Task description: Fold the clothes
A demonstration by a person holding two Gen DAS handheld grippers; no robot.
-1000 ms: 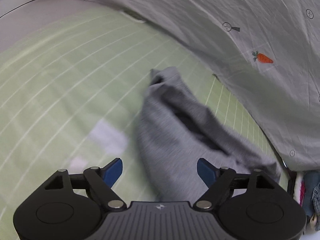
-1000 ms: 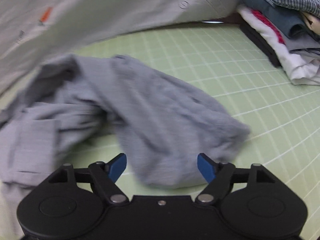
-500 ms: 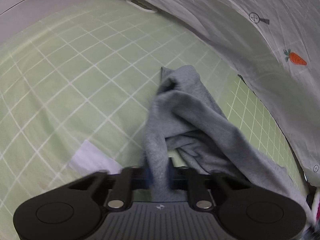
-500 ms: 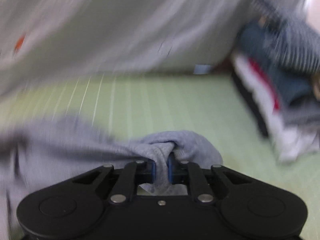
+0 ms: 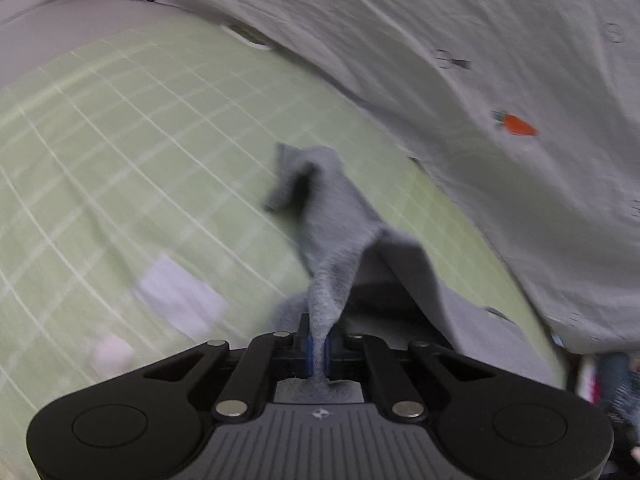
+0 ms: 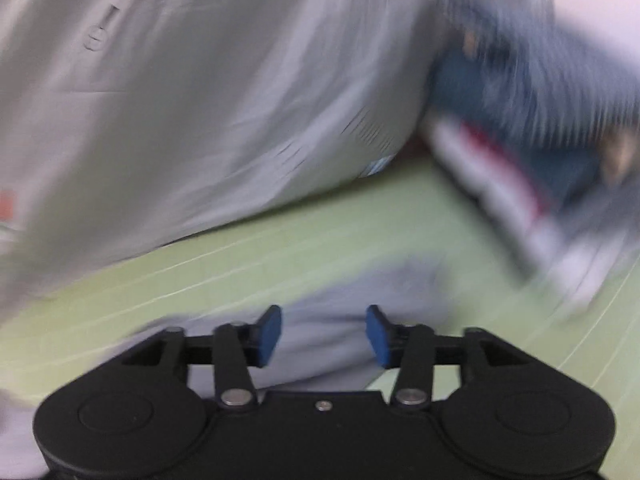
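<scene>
1. Grey garment (image 5: pixel 340 240) is pinched in my left hand-held gripper (image 5: pixel 318 354); its pads are clenched on a twisted fold, and the cloth rises from the green grid mat (image 5: pixel 120 168) toward me.
2. My right hand-held gripper (image 6: pixel 324 336) has just been opening and now stands released, with the blurred grey cloth (image 6: pixel 332 320) lying on the mat beyond its blue pads (image 6: pixel 268 334), not pressed by them.
3. Left of the garment a pale patch (image 5: pixel 180 296) lies on the mat.
4. Behind, a light grey sheet (image 5: pixel 460 80) with a small carrot print (image 5: pixel 516 125) hangs over the mat's far edge.
5. Far right in the right wrist view, a stack of folded clothes (image 6: pixel 540 140) sits at the mat's edge, too blurred to sort.
</scene>
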